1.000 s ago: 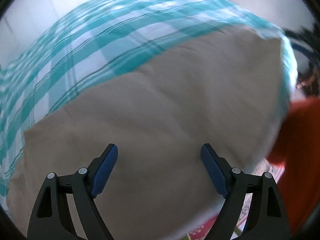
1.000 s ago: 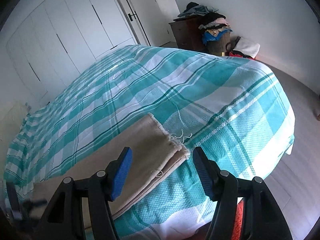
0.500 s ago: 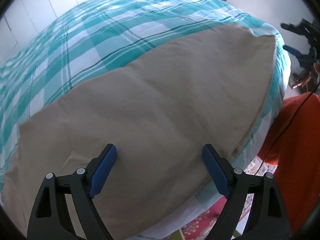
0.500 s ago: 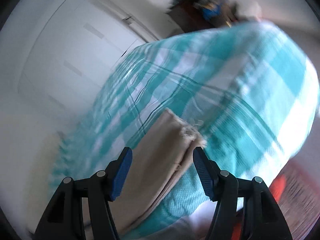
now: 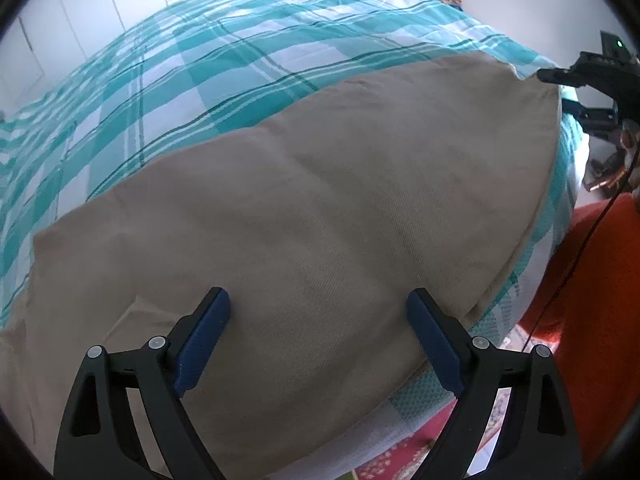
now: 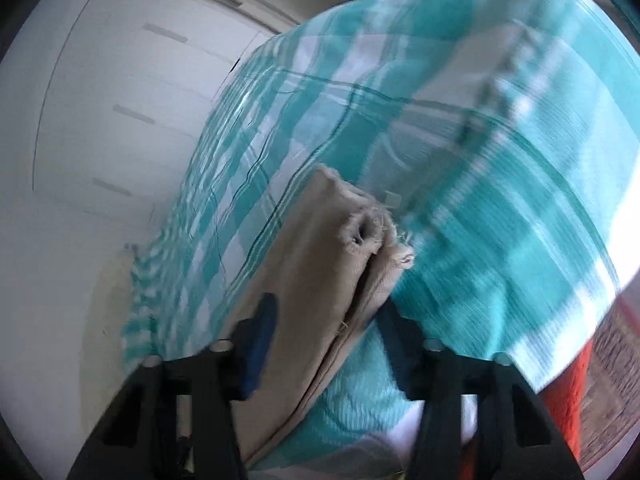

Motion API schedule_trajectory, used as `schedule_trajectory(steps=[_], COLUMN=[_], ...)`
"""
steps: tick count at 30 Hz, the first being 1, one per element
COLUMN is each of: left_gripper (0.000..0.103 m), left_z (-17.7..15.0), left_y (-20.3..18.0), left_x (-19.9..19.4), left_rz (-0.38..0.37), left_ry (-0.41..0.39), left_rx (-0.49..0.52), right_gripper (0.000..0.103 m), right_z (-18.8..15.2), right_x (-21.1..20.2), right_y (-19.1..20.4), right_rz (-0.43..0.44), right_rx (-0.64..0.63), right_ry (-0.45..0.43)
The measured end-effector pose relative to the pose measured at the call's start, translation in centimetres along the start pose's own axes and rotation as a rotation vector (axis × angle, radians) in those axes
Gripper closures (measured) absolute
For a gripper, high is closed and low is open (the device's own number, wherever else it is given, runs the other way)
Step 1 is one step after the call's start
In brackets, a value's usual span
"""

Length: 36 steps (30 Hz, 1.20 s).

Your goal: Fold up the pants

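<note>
Pants: beige pants lie folded lengthwise along the near edge of the bed, frayed hem ends toward its corner.
Bed: teal-and-white checked bedspread covers it.
Left gripper: above the pants, fingers spread wide, nothing between them.
Right gripper: near the hem, fingers have just been closing, pants leg between them, not yet pinched; picture blurred.
Beyond: white wardrobe doors.
</note>
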<state>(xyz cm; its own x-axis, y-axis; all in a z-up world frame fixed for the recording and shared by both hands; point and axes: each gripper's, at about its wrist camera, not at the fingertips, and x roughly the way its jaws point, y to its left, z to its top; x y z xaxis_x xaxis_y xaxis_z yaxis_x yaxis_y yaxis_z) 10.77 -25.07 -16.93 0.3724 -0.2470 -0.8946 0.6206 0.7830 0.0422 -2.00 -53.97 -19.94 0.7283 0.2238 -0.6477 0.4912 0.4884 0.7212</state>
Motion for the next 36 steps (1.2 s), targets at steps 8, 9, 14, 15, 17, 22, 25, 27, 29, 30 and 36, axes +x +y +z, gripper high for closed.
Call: schedule_trajectory(steps=[8, 9, 14, 15, 17, 22, 25, 27, 29, 30, 36], left_gripper=[0.009, 0.009, 0.009, 0.009, 0.009, 0.009, 0.009, 0.009, 0.009, 0.009, 0.009], left_z=[0.5, 0.7, -0.2, -0.7, -2.1, -6.5, -9.5, -12.2, -14.1, -15.1, -20.2], left_y=[1.3, 2.2, 8.1, 9.8, 13.7, 21.9, 25.2, 27.5, 29.1, 29.8, 32.5], left_x=[-0.4, -0.9, -4.7, -5.5, -7.6, -11.4, -12.6, -13.1, -13.3, -13.5, -13.8], left_rz=[-0.044, -0.052, -0.081, -0.076, -0.045, 0.029, 0.068, 0.089, 0.104, 0.11, 0.144], left_ry=[0.029, 0.05, 0.0, -0.017, -0.06, -0.129, -0.153, -0.163, -0.163, -0.163, -0.156], left_rx=[-0.039, -0.068, -0.237, -0.272, -0.353, -0.54, -0.632, -0.712, -0.767, -0.79, -0.913], right_gripper=[0.095, 0.095, 0.095, 0.095, 0.095, 0.095, 0.095, 0.095, 0.093, 0.092, 0.044], right_z=[-0.5, -0.6, -1.7, -2.0, -3.1, -8.7, -13.9, -17.3, -21.3, -23.4, -32.8], right_x=[1.9, 1.1, -3.2, -3.9, -5.4, -5.6, -3.1, -0.9, 2.3, 4.1, 12.5], right_y=[2.3, 3.0, 9.4, 11.5, 16.2, 28.6, 34.2, 36.5, 38.2, 38.4, 35.1], right_rz=[-0.117, -0.106, -0.037, -0.023, 0.016, 0.141, 0.204, 0.222, 0.252, 0.271, 0.257], right_rx=[-0.137, -0.147, -0.277, -0.314, -0.411, -0.657, -0.774, -0.836, -0.865, -0.867, -0.857], right_ry=[0.057, 0.033, -0.059, -0.07, -0.09, -0.073, -0.01, 0.032, 0.1, 0.142, 0.426])
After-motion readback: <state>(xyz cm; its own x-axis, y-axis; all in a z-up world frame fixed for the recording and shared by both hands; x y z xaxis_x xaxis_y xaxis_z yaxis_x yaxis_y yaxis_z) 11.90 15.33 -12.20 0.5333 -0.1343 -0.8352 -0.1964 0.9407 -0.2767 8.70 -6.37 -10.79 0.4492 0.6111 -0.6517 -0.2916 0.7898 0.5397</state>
